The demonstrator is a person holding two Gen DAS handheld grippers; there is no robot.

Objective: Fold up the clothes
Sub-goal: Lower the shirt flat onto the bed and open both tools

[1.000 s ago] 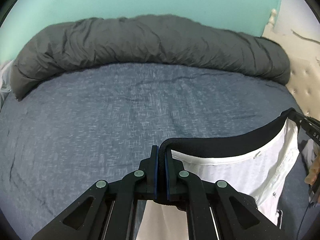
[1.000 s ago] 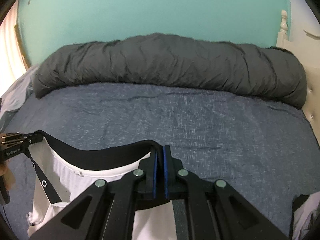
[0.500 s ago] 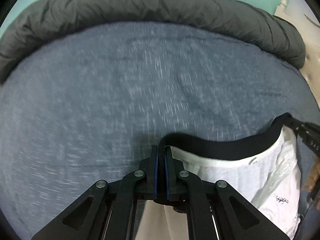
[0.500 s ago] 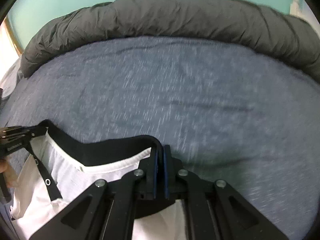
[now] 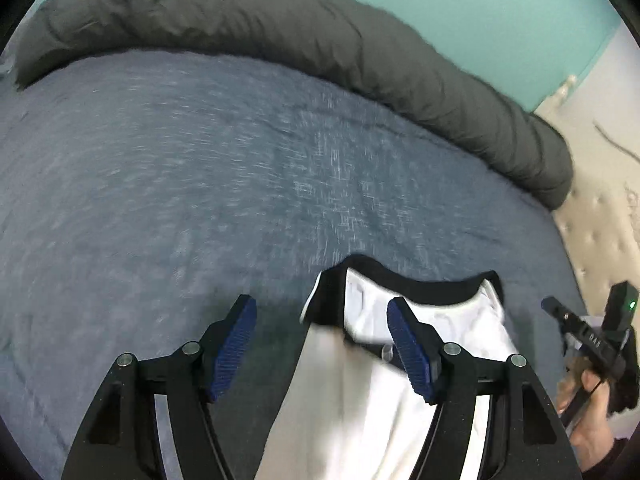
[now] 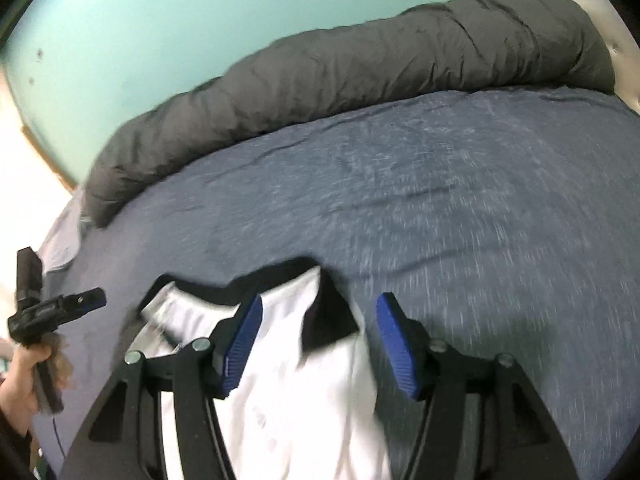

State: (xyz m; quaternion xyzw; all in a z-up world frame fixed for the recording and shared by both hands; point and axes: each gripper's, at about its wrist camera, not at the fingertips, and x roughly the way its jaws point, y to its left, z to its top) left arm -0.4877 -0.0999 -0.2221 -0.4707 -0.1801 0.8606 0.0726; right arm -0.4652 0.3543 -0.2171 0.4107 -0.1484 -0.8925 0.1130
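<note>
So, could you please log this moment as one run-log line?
left gripper: open | right gripper: open | white garment: released, lying on blue bedsheet | black waistband: slack

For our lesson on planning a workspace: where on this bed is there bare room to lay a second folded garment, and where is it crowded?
Bare blue sheet runs wide between the white garment and the rolled grey duvet along the far edge, and to the garment's left. A further patch lies right of it. The near edge is crowded: garment, left gripper, right gripper, both with jaws open.
</note>
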